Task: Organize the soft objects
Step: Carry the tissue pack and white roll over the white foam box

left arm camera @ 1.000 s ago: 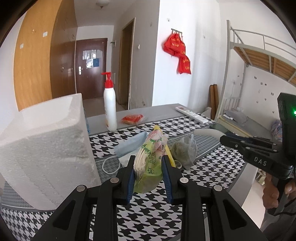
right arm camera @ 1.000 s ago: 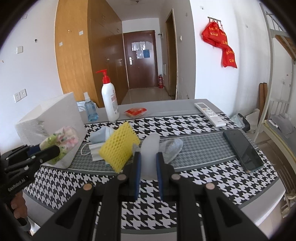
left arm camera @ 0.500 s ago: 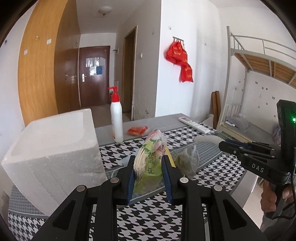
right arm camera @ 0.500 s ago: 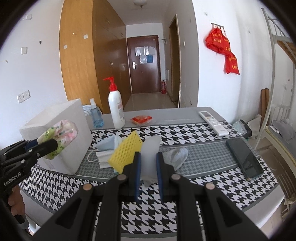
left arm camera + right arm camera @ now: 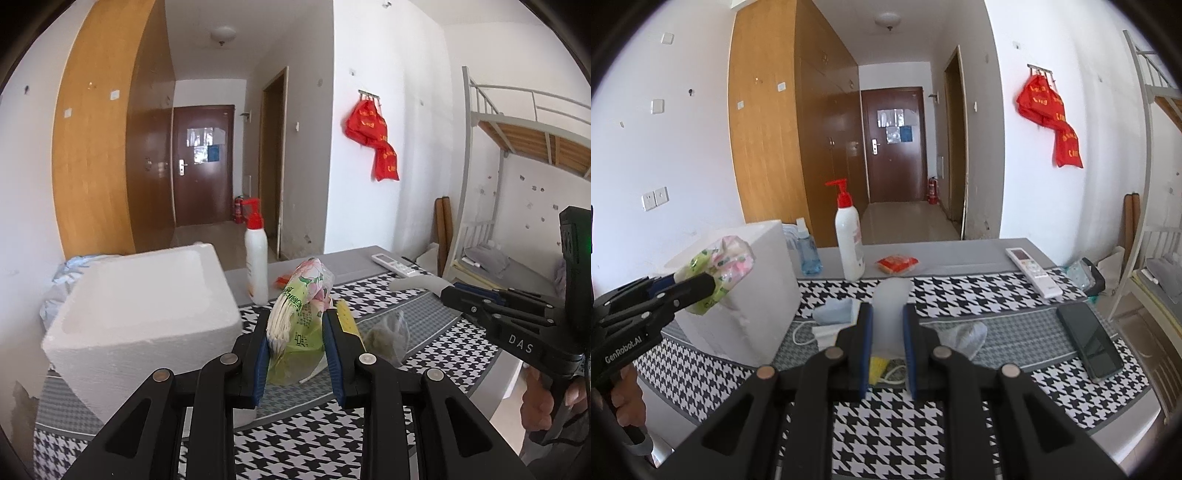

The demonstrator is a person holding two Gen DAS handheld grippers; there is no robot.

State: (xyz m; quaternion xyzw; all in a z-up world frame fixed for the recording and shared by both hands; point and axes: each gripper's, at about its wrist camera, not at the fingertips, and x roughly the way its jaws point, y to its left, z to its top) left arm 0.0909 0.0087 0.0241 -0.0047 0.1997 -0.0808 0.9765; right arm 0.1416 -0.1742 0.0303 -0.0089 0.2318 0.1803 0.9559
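Observation:
My left gripper is shut on a green flowered tissue pack and holds it in the air just right of the white foam box. From the right wrist view the pack hangs by the box's upper edge. My right gripper is shut on a pale translucent soft piece, lifted above the table; the piece also shows in the left wrist view. A yellow mesh sponge, a crumpled clear bag and face masks lie on the table.
A white pump bottle, a blue spray bottle, a red packet, a white remote and a black phone are on the checkered table. A bunk bed stands at the right.
Both grippers have risen with their loads. The tissue pack now sits higher, level with the foam box's top. The yellow sponge has dropped below the right gripper's fingers in view.

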